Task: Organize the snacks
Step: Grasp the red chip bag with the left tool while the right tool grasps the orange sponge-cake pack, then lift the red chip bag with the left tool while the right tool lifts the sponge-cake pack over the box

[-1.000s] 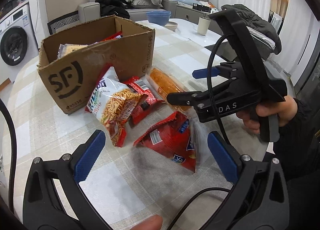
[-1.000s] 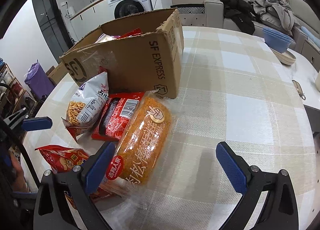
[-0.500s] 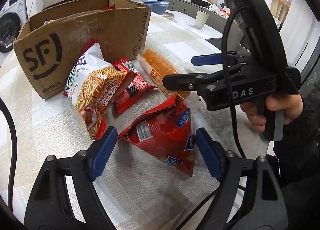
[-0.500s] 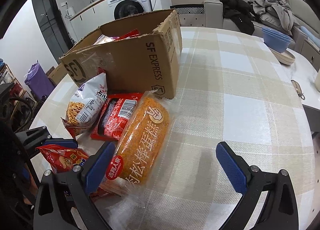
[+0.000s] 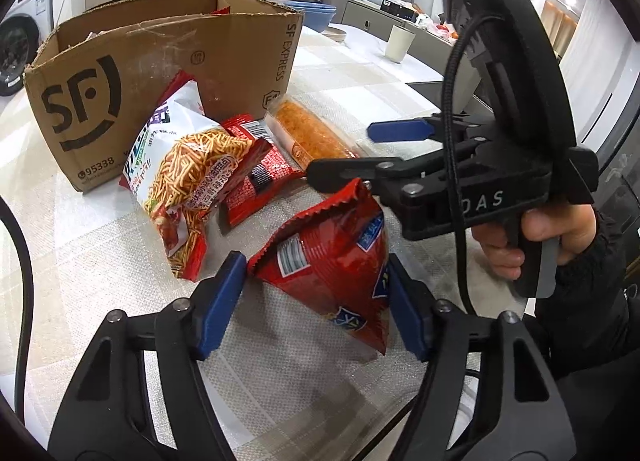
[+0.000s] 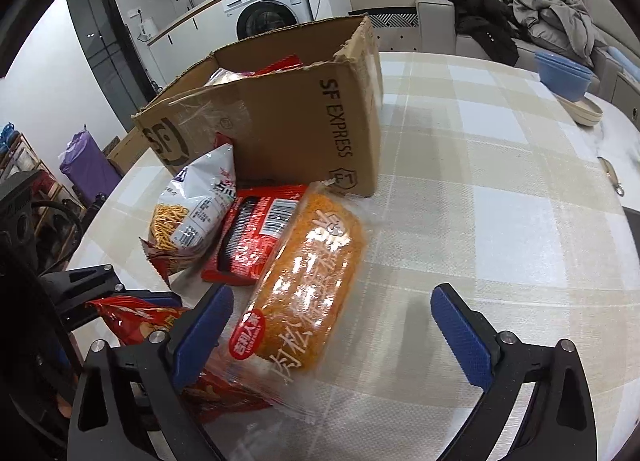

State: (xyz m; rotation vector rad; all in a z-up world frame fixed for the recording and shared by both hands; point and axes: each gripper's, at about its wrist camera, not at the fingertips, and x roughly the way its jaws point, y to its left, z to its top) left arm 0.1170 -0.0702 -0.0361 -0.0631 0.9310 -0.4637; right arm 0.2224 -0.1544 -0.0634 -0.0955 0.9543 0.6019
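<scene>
The left gripper (image 5: pixel 314 303) has its two blue pads on either side of the red snack bag (image 5: pixel 334 257), and they are touching or almost touching its edges; if the grip is already firm, I cannot tell. The bag lies directly between the fingers, with its long axis pointing ahead and slightly right, and its crimped top is farthest from the tool. The left gripper is clearly the nearer one. The right gripper (image 6: pixel 332 325) is wide open and holds nothing; the orange bread pack (image 6: pixel 310 273) lies just ahead between its fingers, close to the left one. Further ahead of both tools are the noodle snack bag (image 5: pixel 184 177), a flat red packet (image 5: pixel 256 173) and the cardboard box (image 5: pixel 168 73), which already contains some snacks.
</scene>
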